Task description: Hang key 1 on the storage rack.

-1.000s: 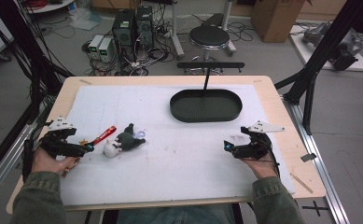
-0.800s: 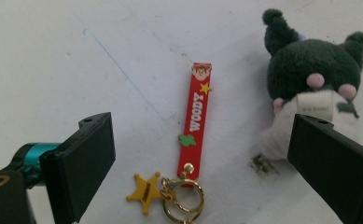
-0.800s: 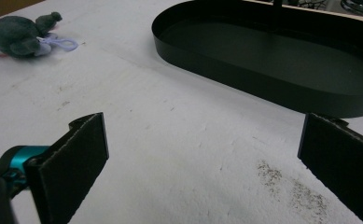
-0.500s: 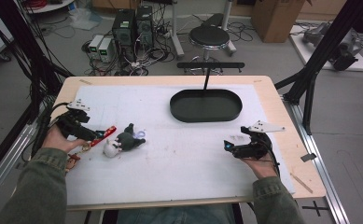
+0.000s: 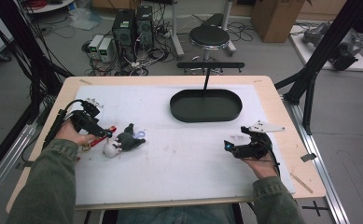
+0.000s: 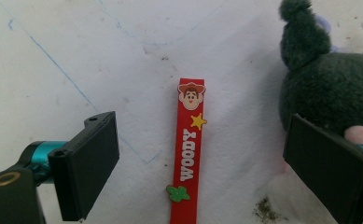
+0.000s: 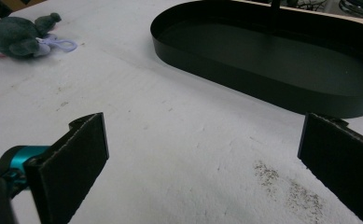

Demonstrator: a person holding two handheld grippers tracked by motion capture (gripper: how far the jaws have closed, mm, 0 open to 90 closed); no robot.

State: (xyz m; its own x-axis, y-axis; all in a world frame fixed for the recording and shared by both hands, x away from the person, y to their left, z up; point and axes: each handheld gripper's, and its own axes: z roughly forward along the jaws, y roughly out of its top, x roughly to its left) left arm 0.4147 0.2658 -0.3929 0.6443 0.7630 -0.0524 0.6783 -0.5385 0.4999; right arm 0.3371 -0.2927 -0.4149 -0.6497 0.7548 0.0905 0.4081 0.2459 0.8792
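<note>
high view: left tongs (image 5: 105, 133) have slid across the desk (image 5: 272, 88) from the left edge toward the middle since a second ago, and now sit right over the red strap (image 5: 101, 137), which lies flat on the white mat (image 5: 188, 154) just left of the dark plush toy (image 5: 125, 140). strap and toy haven't shifted. right tongs (image 5: 229, 146) are in the same spot as before, parked on the mat below the black oval tray (image 5: 206, 105), well apart from the toy.

left gripper view: tongs spread wide, jaws have just been closing a little, nothing pinched. red strap (image 6: 187, 149) with "woody" lettering runs straight up between the jaws, touching neither. dark plush toy (image 6: 331, 88) is right behind the right-hand jaw, very near or touching it, can't tell which.

right gripper view: right tongs spread, only bare mat (image 7: 179, 154) between the jaws. black oval tray (image 7: 272, 60) is empty ahead, plush toy (image 7: 18, 35) far off at top left.

read: the approach looks done, left tongs lined up on the strap, likely next is lower and pinch it. risk is catching the plush with the far jaw.
</note>
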